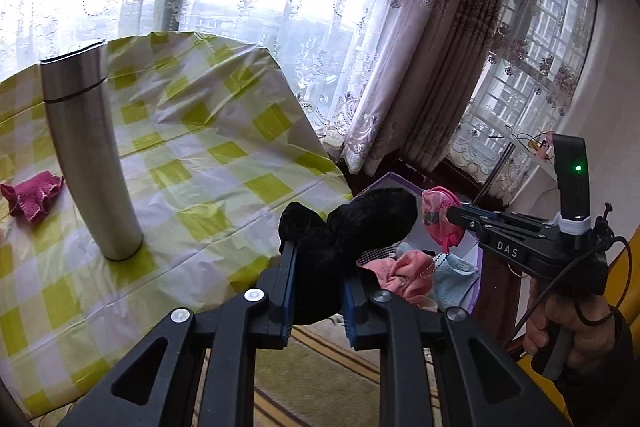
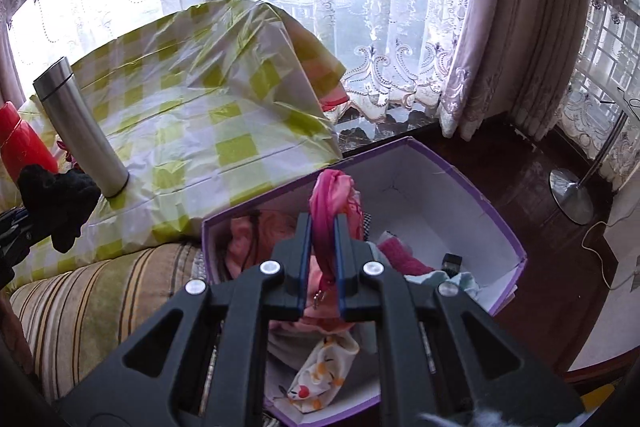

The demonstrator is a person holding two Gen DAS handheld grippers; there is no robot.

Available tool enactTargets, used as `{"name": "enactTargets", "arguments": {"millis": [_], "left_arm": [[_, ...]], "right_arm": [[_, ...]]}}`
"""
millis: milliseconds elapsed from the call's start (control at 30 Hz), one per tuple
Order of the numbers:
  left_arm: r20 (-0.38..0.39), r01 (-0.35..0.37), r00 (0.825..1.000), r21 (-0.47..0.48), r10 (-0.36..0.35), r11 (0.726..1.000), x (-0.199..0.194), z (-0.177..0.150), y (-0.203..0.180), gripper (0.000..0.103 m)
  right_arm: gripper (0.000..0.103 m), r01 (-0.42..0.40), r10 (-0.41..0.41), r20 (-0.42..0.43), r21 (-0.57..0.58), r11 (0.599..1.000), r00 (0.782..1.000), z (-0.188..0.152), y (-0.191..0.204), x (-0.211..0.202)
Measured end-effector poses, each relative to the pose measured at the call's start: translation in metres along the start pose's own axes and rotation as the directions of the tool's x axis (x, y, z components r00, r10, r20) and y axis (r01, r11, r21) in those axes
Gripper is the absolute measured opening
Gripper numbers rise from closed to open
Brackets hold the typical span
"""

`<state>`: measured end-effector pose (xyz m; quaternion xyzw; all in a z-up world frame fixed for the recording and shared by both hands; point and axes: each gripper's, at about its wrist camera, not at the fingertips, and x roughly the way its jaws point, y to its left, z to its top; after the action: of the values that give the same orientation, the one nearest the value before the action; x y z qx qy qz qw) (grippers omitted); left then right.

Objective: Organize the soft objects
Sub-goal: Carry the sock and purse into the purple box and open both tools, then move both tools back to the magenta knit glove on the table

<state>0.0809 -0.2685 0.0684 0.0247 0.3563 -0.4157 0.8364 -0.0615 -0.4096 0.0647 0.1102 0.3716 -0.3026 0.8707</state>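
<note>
Black plush (image 1: 344, 227) clamped between left jaws.

The left gripper (image 1: 318, 263) holds a plush toy (image 1: 352, 223) between its jaws, past the edge of the table (image 1: 208, 155). Left of it and farther out on the table stands a flask (image 1: 90, 155), with a knitted cloth (image 1: 34, 193) lying beyond that. To its right the right gripper (image 2: 322, 231) holds a small cloth (image 2: 334, 199) over an open box (image 2: 460, 195), where other soft things (image 2: 400, 255) lie. A cushion (image 2: 100, 303) sits left of the box.

Both wrist views share the steel flask (image 1: 90, 151) (image 2: 80, 125).
</note>
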Motion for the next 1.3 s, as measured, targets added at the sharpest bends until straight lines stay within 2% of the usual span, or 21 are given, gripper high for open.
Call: {"name": "enactTargets", "arguments": {"millis": [400,467,500,533,567,633,700,867,967,1067,1167,1300], "left_arm": [[-0.053,0.09,0.995,0.052,-0.087,0.995,0.038,0.011,-0.054,0.02],[-0.057,0.133,0.99,0.049,-0.131,0.99,0.042,0.012,-0.06,0.03],[-0.066,0.153,0.987,0.047,-0.149,0.987,0.044,0.012,-0.062,0.043],[-0.069,0.161,0.985,0.048,-0.158,0.986,0.045,0.011,-0.064,0.053],[-0.067,0.165,0.985,0.051,-0.162,0.985,0.046,0.011,-0.066,0.056],[-0.071,0.171,0.983,0.053,-0.167,0.984,0.045,0.009,-0.065,0.056],[-0.066,0.157,0.986,0.051,-0.154,0.986,0.042,0.008,-0.062,0.056],[-0.052,0.137,0.99,0.029,-0.135,0.99,0.034,0.009,-0.049,0.056],[-0.036,0.101,0.994,0.031,-0.1,0.994,0.024,0.006,-0.04,0.056],[-0.019,0.041,0.999,0.013,-0.041,0.999,0.012,0.001,-0.021,0.056],[-0.006,-0.012,1.0,-0.045,0.012,0.999,-0.005,-0.006,0.009,0.056],[0.024,-0.107,0.994,-0.119,0.11,0.987,-0.033,-0.015,0.054,0.056]], "right_arm": [[0.013,0.074,-0.075,0.021,0.06,0.995,0.997,0.001,-0.045,-0.006],[0.014,0.093,-0.095,0.024,0.065,0.994,0.995,0.001,-0.049,-0.007],[0.015,0.105,-0.107,0.021,0.071,0.992,0.994,0.001,-0.051,-0.008],[0.019,0.111,-0.113,0.017,0.078,0.991,0.993,0.002,-0.053,-0.008],[0.022,0.113,-0.114,0.014,0.085,0.99,0.993,0.002,-0.055,-0.007],[0.048,0.108,-0.11,0.01,0.094,0.99,0.994,0.001,-0.057,-0.007],[0.057,0.107,-0.109,0.014,0.091,0.99,0.994,0.0,-0.056,-0.007],[0.058,0.095,-0.096,0.01,0.07,0.993,0.995,-0.001,-0.048,-0.007],[0.059,0.077,-0.078,0.006,0.056,0.995,0.997,-0.001,-0.042,-0.008],[0.059,0.05,-0.05,0.009,0.031,0.998,0.999,-0.002,-0.03,-0.012],[0.059,0.0,0.0,0.006,-0.013,1.0,1.0,-0.003,-0.01,-0.015],[0.059,-0.082,0.083,0.004,-0.099,0.992,0.997,-0.003,0.029,-0.021]]}}
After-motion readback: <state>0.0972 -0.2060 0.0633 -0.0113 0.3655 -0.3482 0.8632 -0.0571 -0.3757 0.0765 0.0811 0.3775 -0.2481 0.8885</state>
